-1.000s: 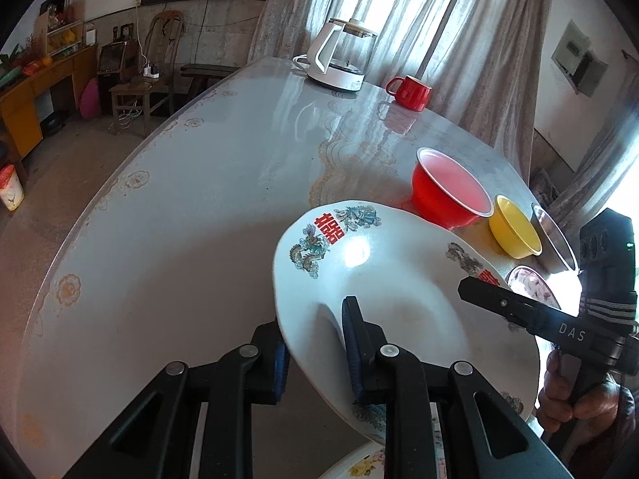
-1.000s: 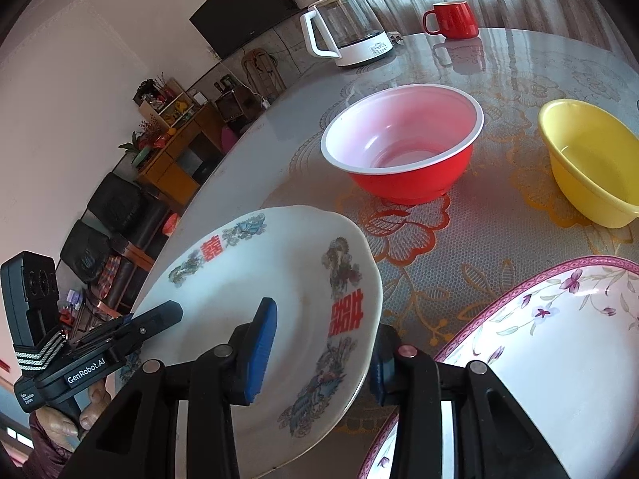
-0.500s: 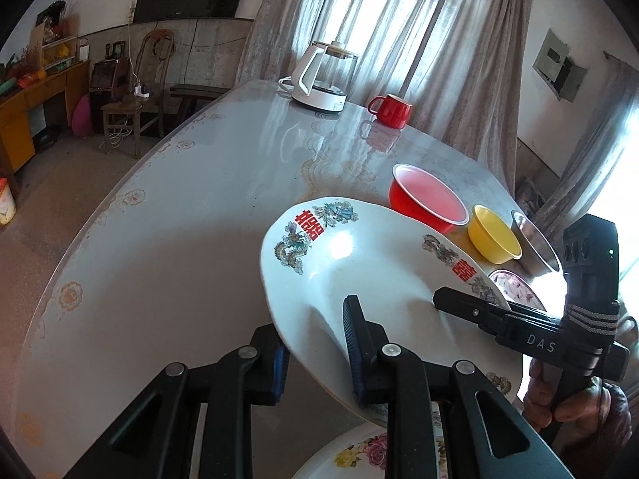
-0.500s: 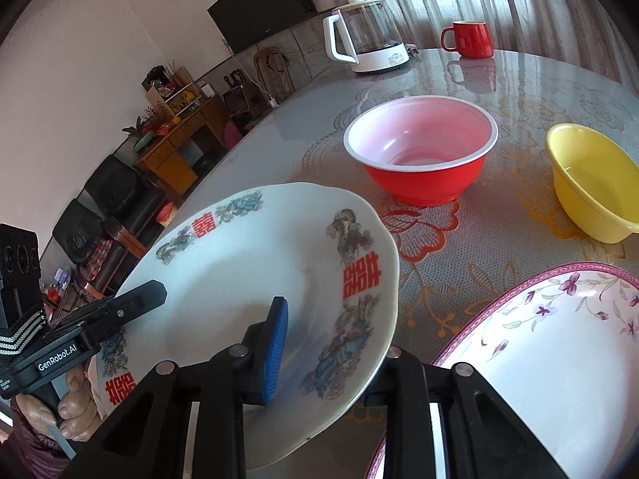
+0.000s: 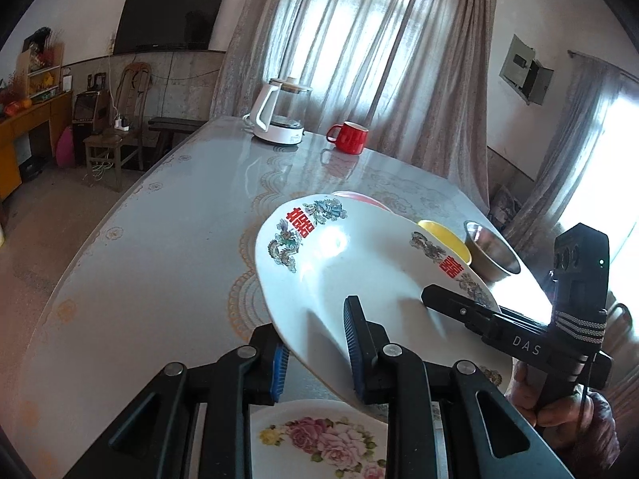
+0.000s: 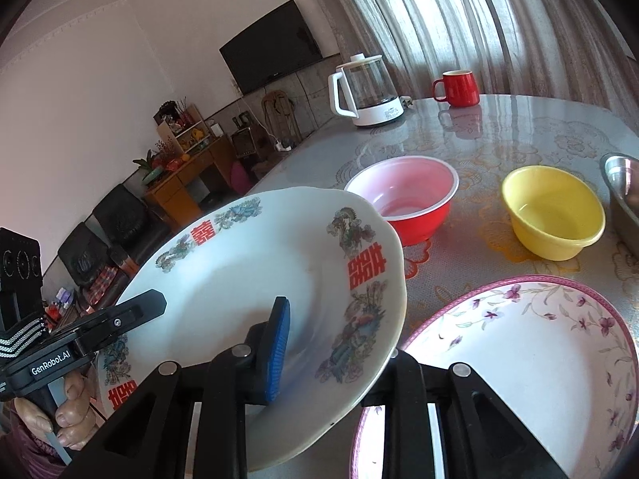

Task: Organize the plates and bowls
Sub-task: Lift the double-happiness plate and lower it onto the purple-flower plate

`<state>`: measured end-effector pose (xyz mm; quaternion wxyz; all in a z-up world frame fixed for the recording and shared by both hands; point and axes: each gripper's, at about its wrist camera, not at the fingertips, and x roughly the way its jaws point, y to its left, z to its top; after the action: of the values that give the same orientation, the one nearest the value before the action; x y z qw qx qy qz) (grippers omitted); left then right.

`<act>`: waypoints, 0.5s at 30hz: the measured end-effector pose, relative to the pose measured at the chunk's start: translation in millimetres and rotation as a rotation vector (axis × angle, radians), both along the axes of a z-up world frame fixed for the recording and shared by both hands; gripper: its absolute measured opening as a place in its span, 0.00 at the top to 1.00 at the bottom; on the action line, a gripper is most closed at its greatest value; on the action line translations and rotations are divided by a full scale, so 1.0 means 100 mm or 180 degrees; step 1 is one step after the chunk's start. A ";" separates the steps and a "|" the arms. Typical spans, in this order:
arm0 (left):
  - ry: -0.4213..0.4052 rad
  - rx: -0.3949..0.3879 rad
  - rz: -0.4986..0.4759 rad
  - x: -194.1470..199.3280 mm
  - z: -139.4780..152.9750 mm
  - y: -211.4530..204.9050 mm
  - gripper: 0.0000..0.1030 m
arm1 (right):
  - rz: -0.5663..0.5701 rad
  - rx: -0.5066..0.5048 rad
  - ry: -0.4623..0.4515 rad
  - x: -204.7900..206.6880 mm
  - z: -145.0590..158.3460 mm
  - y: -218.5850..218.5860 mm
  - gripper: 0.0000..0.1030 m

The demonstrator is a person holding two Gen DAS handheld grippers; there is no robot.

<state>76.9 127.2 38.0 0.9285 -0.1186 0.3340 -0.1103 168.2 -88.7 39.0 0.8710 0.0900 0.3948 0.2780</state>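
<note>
We hold a white plate with red double-happiness motifs (image 5: 359,271) above the table (image 5: 151,247): our left gripper (image 5: 315,343) clamps its left rim, our right gripper (image 6: 335,343), jaws just narrowed, clamps the opposite rim. A red bowl (image 6: 415,207) and a yellow bowl (image 6: 555,215) sit beyond.

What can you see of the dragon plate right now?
The dragon plate is white and glossy, seemingly ceramic, with a wavy rim bearing red double-happiness characters and dragon and phoenix motifs. It is held tilted in the air above the table. The left tongs and right tongs each clamp a different part of its rim. Its hollow is empty.
</note>
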 end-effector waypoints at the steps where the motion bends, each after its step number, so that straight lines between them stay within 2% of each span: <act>1: -0.0008 -0.0007 -0.0048 -0.02 0.02 -0.07 0.74 | -0.0035 0.0000 -0.0032 -0.04 0.04 -0.05 0.76; 8: 0.0059 -0.0041 -0.0389 -0.08 0.02 -0.62 0.73 | -0.0334 -0.0100 -0.0149 -0.34 0.20 -0.58 0.76; 15: 0.0296 -0.0047 -0.0625 -0.01 -0.19 -1.18 0.73 | -0.0743 -0.0316 -0.0047 -0.52 0.12 -1.13 0.76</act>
<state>76.2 9.5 18.6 0.8959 -0.0971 0.3860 -0.1975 116.0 -201.2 50.9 0.9037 0.0902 0.3886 0.1556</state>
